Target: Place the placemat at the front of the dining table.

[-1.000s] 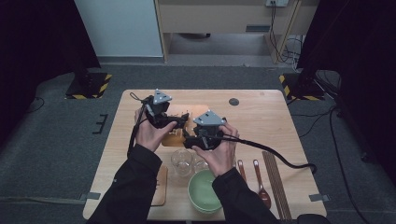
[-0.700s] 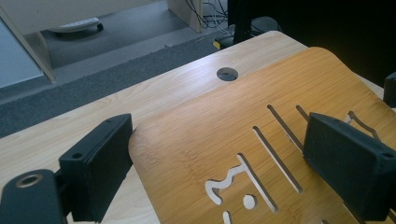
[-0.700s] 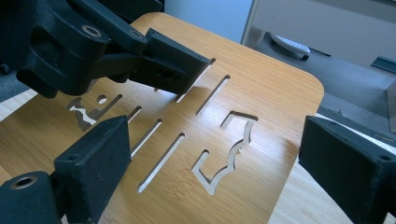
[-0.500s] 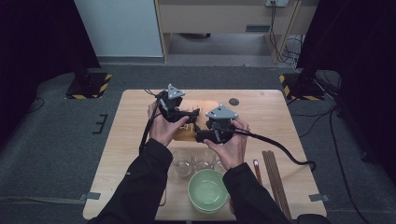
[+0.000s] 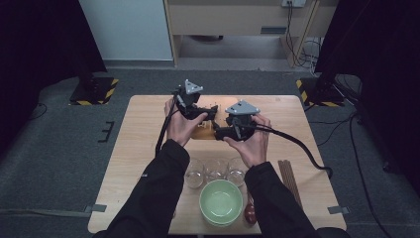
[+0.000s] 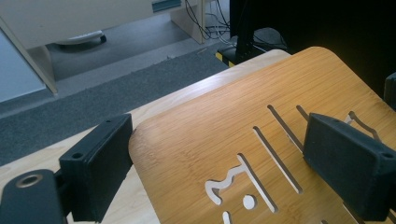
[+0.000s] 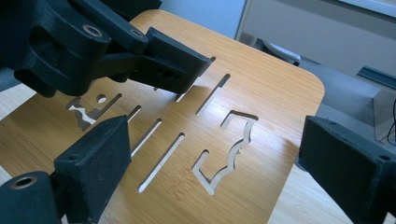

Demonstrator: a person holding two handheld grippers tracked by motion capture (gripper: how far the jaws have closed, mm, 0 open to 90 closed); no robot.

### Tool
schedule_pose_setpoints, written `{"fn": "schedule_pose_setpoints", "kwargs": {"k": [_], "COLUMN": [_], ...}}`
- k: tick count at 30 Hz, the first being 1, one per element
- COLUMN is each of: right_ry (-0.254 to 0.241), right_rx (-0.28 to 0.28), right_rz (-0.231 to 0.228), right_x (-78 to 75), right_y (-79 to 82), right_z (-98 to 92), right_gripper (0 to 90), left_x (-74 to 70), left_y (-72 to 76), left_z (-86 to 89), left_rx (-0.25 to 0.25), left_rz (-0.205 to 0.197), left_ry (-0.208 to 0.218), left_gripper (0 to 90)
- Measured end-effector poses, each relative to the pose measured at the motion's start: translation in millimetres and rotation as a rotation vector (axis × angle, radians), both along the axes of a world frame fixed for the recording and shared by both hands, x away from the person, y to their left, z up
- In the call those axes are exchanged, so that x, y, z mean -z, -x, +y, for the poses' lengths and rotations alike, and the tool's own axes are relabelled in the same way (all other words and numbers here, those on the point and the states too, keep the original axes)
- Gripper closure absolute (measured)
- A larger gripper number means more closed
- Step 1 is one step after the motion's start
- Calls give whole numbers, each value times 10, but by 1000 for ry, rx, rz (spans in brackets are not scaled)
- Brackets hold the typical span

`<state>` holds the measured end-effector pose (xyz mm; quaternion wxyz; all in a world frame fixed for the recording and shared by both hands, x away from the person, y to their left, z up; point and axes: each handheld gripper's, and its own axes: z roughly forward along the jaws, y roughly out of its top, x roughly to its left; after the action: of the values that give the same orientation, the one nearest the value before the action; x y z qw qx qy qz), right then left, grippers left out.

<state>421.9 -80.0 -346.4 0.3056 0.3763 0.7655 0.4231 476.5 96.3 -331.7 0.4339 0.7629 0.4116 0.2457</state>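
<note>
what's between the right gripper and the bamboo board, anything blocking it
Nothing visible does. In the right gripper view the bamboo board lies directly between and below the right gripper, whose jaws stand apart. The left gripper sits at the board's far side, not in the gap.

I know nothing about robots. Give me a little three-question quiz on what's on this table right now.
1. How many glasses stand just beyond the bowl?
2. True or false: the wooden board has slots cut through it.
3. The bowl is: A red, B green, C blue.
Key: 1 three; 2 true; 3 B.
</note>
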Motion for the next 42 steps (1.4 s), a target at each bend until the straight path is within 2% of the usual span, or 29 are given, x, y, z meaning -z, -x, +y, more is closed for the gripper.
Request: {"fn": "schedule_pose_setpoints", "kwargs": {"k": [5, 8, 9, 15, 22, 29, 30, 31, 35, 39, 42], "right_ry": [-39, -12, 12, 47, 63, 90, 92, 86, -11, -1, 0], "right_rx": [-10, -8, -5, 0, 12, 39, 38, 36, 19, 19, 24], "right_rz": [23, 20, 21, 31, 44, 68, 72, 75, 97, 99, 132], "right_x": [26, 62, 86, 143, 195, 257, 281, 297, 425, 564, 668], "right_y": [-114, -184, -241, -370, -468, -541, -569, -583, -646, -666, -697], "right_z": [-55, -58, -44, -12, 29, 37, 34, 27, -47, -86, -115], "right_gripper": [95, 95, 95, 95, 95, 107, 108, 109, 110, 110, 110], "left_x": [27, 71, 90, 185, 251, 344, 377, 394, 478, 606, 682], "left_y": [-91, -168, -202, -356, -449, -521, -550, -565, -619, -657, -678], "left_z": [-30, -53, -57, -46, -41, -73, -75, -73, -87, -149, -175], "left_rx": [-4, -9, -12, -20, -29, -35, -35, -37, -35, -34, -33], "left_rz": [6, 16, 21, 44, 47, 62, 74, 77, 94, 125, 137], "left_ry": [-14, -11, -10, -2, 7, 5, 12, 8, -10, -28, -34], "left_gripper": [90, 90, 90, 92, 100, 100, 100, 100, 102, 101, 102]}}
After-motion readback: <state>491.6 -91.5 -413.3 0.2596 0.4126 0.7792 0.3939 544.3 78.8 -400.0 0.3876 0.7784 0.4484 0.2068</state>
